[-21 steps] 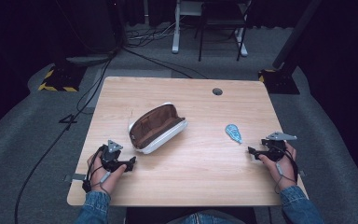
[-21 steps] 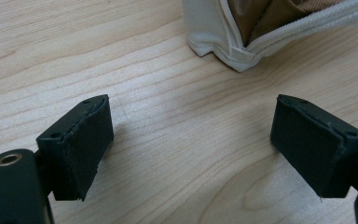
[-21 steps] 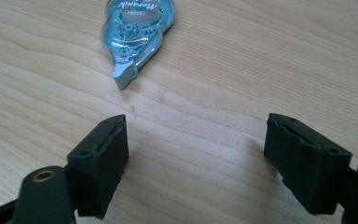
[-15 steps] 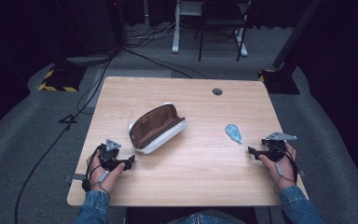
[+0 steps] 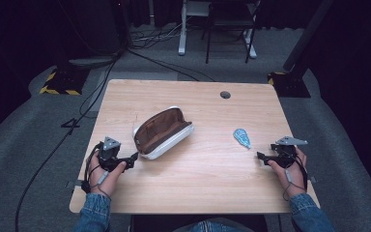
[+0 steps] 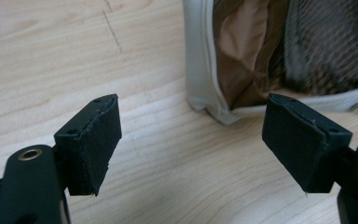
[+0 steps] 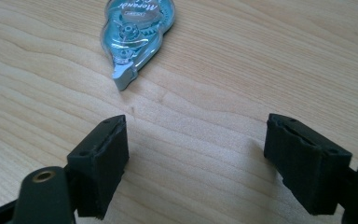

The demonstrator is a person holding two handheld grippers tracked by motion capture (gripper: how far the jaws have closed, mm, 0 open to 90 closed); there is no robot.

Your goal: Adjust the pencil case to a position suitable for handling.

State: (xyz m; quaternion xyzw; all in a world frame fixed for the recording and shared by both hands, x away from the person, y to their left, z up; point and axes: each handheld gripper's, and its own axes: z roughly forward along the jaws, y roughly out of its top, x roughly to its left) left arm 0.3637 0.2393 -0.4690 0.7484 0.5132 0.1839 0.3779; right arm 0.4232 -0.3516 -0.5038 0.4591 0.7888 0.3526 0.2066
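Observation:
An open case point(image 5: 163, 131), white outside with a brown lining, lies left of the table's middle. My left gripper point(image 5: 131, 160) sits just left of its near end, open. In the left gripper view the case's corner point(image 6: 223, 70) lies just beyond my left gripper point(image 6: 193, 112), whose pads hold nothing. A small blue correction-tape dispenser point(image 5: 242, 137) lies on the right side. My right gripper point(image 5: 262, 155) rests a little nearer and to its right, open. In the right gripper view the dispenser point(image 7: 135, 28) lies ahead and to the left of my right gripper point(image 7: 198, 126).
The wooden table point(image 5: 207, 183) has a round cable hole point(image 5: 225, 94) near its far edge. Cables point(image 5: 92, 96) run over the grey floor at the left, and a desk frame point(image 5: 212, 29) stands behind the table.
My left gripper has edged slightly forward, closer to the case's near end. The right gripper and the dispenser have stayed put.

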